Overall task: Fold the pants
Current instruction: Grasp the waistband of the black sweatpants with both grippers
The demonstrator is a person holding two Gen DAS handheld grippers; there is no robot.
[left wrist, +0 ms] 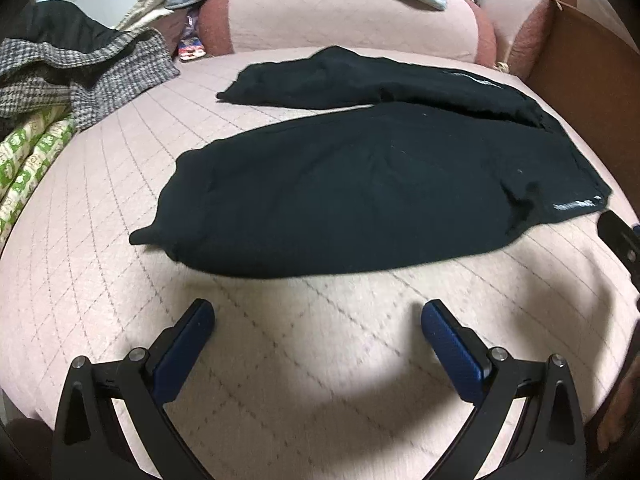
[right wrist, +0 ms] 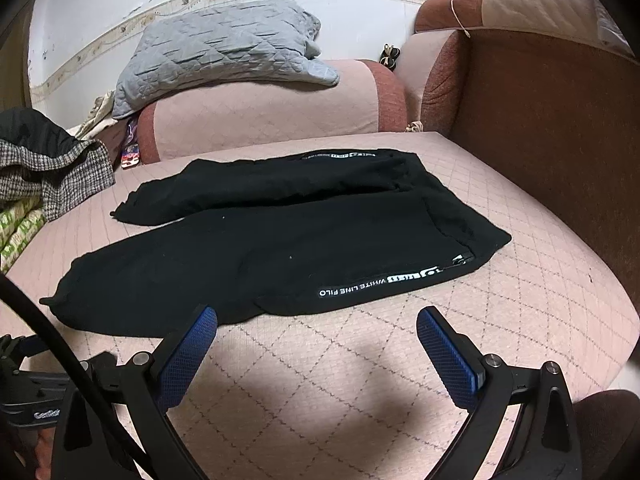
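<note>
while both jaws gape wide and empty, the left gripper (left wrist: 318, 314) and right gripper (right wrist: 316, 322) hover near the bed's (right wrist: 520, 300) front edge; black pants (right wrist: 260, 240) lie spread mid-bed, waistband lettering partly unreadable.

White letters on the near waistband of the black pants (right wrist: 280, 240) read "WHITE LINE FILO", seen upside down; the rest is unreadable.

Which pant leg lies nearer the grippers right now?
The front leg, the wider one running left from the lettered waistband; the rear leg lies toward the bolster.
</note>
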